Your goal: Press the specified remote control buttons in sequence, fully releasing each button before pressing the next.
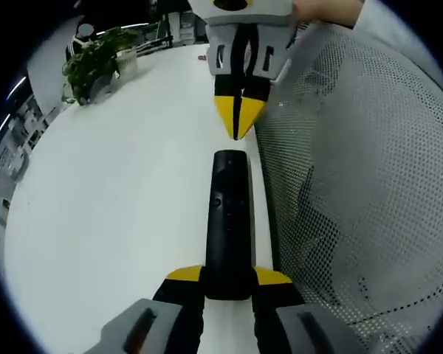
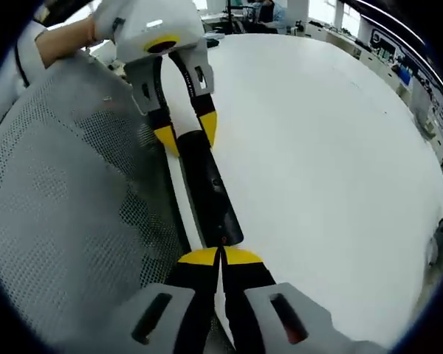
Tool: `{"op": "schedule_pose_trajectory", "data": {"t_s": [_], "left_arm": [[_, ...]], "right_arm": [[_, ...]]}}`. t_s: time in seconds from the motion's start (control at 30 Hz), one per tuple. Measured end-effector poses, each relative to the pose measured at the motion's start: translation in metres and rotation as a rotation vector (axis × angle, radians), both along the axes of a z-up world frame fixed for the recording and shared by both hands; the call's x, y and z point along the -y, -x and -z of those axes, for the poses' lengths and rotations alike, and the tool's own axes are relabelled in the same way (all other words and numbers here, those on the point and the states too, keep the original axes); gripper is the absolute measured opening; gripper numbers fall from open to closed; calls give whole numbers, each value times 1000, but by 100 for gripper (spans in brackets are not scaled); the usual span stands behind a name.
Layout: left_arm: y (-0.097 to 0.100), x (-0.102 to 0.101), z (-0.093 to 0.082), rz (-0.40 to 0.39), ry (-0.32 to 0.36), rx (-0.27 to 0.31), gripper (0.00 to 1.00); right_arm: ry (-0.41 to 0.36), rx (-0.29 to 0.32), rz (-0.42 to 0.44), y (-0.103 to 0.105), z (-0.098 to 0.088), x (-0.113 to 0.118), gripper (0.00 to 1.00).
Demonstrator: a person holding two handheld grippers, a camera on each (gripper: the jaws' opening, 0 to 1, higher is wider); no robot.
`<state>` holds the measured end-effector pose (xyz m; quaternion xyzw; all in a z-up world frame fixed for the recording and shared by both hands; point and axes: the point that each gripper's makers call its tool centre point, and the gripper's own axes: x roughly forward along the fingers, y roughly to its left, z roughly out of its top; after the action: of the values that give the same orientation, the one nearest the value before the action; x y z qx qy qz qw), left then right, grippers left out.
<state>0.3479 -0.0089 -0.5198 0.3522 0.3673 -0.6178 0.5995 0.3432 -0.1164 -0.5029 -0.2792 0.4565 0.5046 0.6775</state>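
Note:
A long black remote control point(image 1: 229, 214) lies along the white table's point(image 1: 118, 206) edge. My left gripper point(image 1: 229, 274) is shut on the remote's near end, one yellow-tipped jaw on each side of it. My right gripper point(image 1: 238, 125) comes in from the top with its jaws shut together, the yellow tips pointing at the remote's far end with a small gap showing. In the right gripper view the right gripper point(image 2: 221, 257) is shut just over the end of the remote point(image 2: 210, 192), by a small red mark. The left gripper point(image 2: 186, 139) clamps the other end.
A grey mesh chair back point(image 1: 354, 184) runs close along the table edge beside the remote, and also shows as the chair back point(image 2: 66, 199). A potted plant point(image 1: 96, 63) stands at the table's far corner. A hand point(image 2: 59, 37) holds the left gripper. Open white tabletop point(image 2: 332, 147) spreads beyond.

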Motion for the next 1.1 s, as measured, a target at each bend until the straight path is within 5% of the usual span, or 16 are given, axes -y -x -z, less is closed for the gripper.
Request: {"op": "schedule_pose_trajectory", "data": {"t_s": [0.53, 0.87, 1.1], "left_arm": [[-2, 1, 1, -10, 3, 19, 24], [-4, 2, -1, -82, 57, -35, 25], [-2, 4, -1, -40, 48, -15, 25]], "right_arm": [[33, 12, -17, -5, 8, -5, 0], [87, -110, 65, -8, 8, -6, 0], [123, -91, 22, -5, 8, -6, 0]]}}
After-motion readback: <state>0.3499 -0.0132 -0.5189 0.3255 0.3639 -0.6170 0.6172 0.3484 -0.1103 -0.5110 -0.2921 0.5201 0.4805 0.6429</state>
